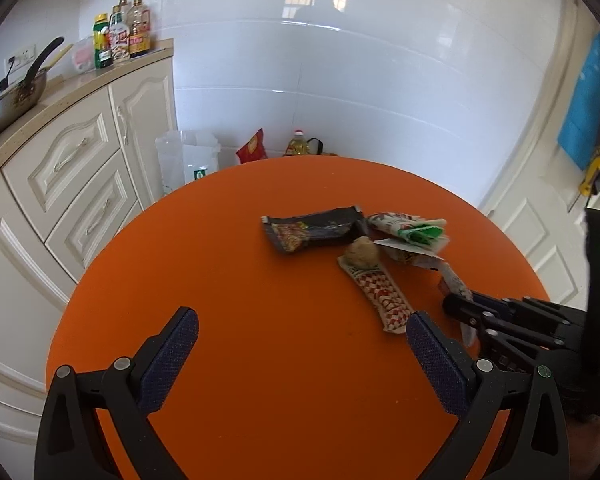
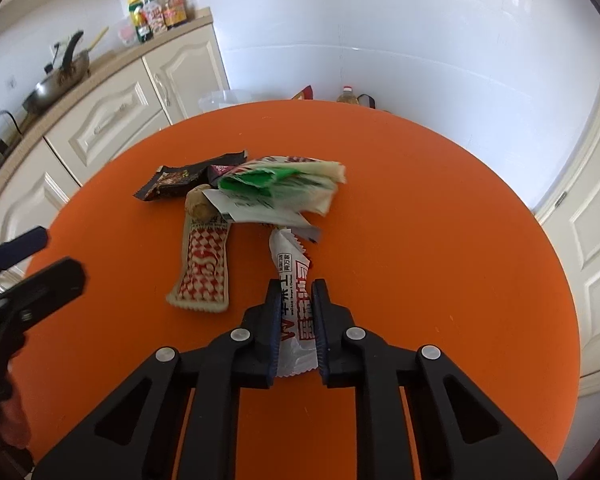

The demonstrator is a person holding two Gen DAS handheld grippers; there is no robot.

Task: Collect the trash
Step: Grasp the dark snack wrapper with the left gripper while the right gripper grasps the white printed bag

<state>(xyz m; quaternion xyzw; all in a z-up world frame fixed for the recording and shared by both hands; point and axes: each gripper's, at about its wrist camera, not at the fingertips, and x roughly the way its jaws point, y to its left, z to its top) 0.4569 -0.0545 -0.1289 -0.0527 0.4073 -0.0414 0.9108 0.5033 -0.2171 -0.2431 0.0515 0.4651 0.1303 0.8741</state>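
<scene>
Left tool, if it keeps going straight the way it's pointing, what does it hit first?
Most likely the bare orange table. The open left tool points down at empty tabletop, with nothing between its fingers. The checkered wrapper lies just right of that line, beside the right finger; depth is hard to judge.

A large red "W" and bold red Chinese characters are printed on the white wrapper [image 2: 296,300]; they cannot be made out clearly. Small black characters are printed near its top. Other labels are too blurred to read.
</scene>
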